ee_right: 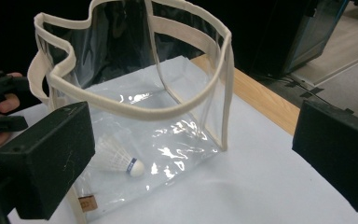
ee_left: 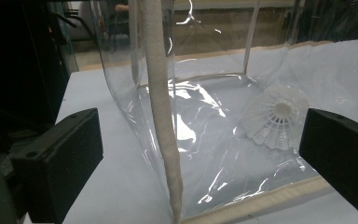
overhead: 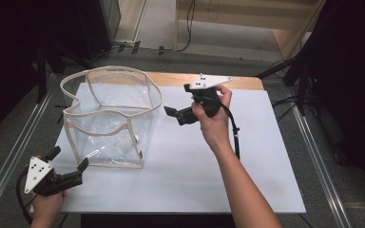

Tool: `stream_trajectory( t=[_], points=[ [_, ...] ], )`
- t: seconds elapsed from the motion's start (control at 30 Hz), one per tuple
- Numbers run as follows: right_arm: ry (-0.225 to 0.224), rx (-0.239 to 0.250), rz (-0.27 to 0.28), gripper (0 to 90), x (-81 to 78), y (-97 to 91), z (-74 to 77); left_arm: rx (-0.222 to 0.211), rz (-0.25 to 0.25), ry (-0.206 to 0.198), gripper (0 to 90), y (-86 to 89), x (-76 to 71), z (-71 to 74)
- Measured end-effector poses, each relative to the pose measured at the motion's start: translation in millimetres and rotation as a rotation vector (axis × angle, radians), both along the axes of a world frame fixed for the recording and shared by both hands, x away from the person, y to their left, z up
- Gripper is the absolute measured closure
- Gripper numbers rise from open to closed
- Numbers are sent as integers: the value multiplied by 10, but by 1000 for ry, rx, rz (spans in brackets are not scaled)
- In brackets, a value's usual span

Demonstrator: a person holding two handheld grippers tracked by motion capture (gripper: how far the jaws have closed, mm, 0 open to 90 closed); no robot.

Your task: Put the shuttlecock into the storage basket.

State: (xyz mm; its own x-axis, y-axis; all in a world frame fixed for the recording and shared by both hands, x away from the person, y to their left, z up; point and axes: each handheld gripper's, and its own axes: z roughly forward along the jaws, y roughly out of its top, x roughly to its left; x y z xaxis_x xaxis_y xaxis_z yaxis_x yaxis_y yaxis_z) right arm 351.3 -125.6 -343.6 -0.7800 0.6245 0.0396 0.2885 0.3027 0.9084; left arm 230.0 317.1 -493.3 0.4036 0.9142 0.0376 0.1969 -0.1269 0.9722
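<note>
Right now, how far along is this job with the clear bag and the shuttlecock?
The main step looks done: the shuttlecock lies on the bottom of the clear bag, which stands upright on the white table. Nothing is in hand: the right gripper is open and empty beside the bag's rim, and the left gripper is open near the bag's front corner. What is left, probably, is just pulling both hands away.

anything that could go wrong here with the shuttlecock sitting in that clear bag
The clear bag is soft and its rim already sags, so a knock from the right gripper, open beside the rim, could tip or fold it. The shuttlecock lies loose on the bottom and might roll out then. The left gripper, open near a bottom corner, could snag the trim.
</note>
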Motion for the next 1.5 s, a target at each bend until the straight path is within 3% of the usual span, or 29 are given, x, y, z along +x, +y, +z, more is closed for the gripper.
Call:
stream_trajectory(
  t=[0.33,0.57,1.5],
  points=[
    [4,6,-19,0,-84,-164,-168,0,0,0,0,-1,-1,0],
    [-18,-7,-27,0,-141,-244,-274,2,1,0,0,-4,-2,0],
    [15,8,-90,0,-337,-612,-722,5,2,-1,0,-11,-5,-3]
  ],
)
